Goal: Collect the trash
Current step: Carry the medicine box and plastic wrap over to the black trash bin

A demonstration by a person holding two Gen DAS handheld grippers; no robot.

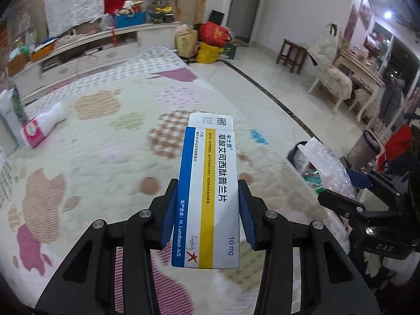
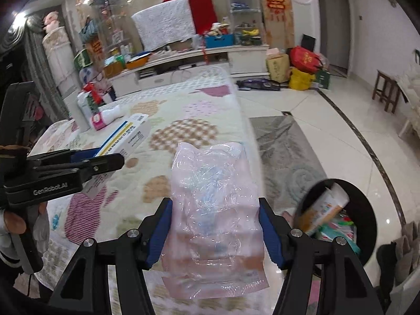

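Left gripper (image 1: 207,207): jaws clamped on the sides of a medicine box (image 1: 207,189), long end sticking forward so it can drop freely.
Right gripper (image 2: 215,228): jaws pinching a crumpled clear plastic bag (image 2: 212,204), which hangs slack between the pads.
Trash so far: both pieces held up off the quilt-covered surface (image 1: 92,157).
Bin (image 2: 365,210): black, on the floor to the right, already holding packaging; likely where both go.
Pose: both grippers angled downward, side by side, the right nearer the bin.
Left behind: a white bottle (image 1: 43,128) lying on the quilt.
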